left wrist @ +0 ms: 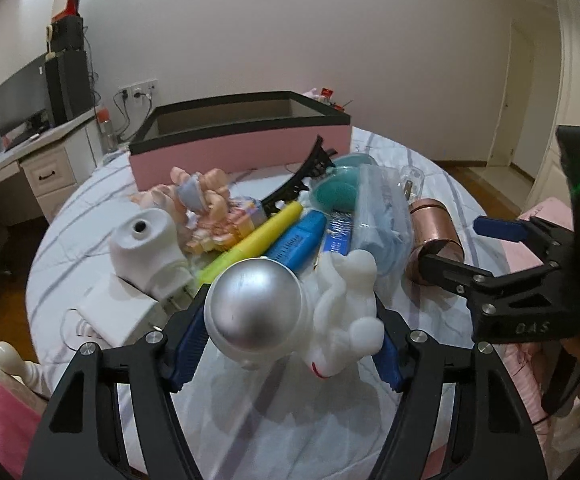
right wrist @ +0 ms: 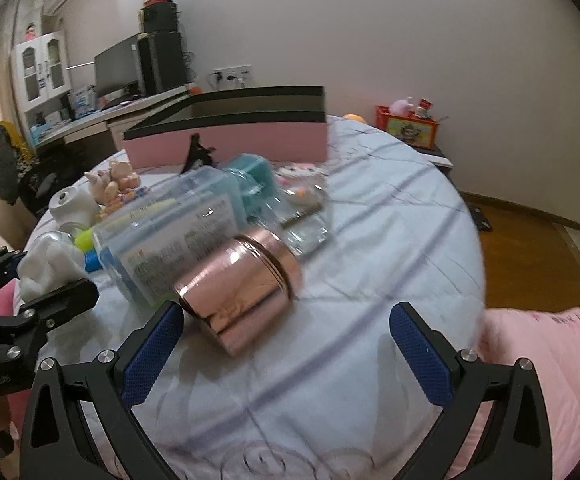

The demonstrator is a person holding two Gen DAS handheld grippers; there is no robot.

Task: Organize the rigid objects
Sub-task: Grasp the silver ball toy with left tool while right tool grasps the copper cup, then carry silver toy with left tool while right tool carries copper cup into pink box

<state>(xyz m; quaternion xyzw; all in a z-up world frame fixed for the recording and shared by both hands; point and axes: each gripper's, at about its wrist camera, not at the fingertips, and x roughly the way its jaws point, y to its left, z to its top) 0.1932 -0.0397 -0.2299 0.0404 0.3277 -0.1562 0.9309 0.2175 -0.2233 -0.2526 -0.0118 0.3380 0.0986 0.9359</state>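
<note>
A white astronaut figure with a silver helmet (left wrist: pixel 258 312) sits between the blue pads of my left gripper (left wrist: pixel 288 350), which is shut on it just above the striped sheet (left wrist: pixel 290 412). In the right wrist view the same figure (right wrist: pixel 50 264) shows in the left gripper (right wrist: pixel 38 276) at the left edge. A shiny copper canister (right wrist: pixel 238 288) lies on its side just ahead of my right gripper (right wrist: pixel 288 312), close to its left finger. That gripper is open and touches nothing. It also appears in the left wrist view as the right gripper (left wrist: pixel 461 244), beside the canister (left wrist: pixel 433 232).
A pink box with a black rim (left wrist: pixel 242 152) stands open at the back. Before it lie a white device (left wrist: pixel 146 244), a pink figurine (left wrist: pixel 202 196), yellow (left wrist: pixel 258 236) and blue tubes (left wrist: pixel 297 240), a black hair claw (left wrist: pixel 305 172), a plastic packet (left wrist: pixel 377 216). A pink blanket (right wrist: pixel 549 352) lies right.
</note>
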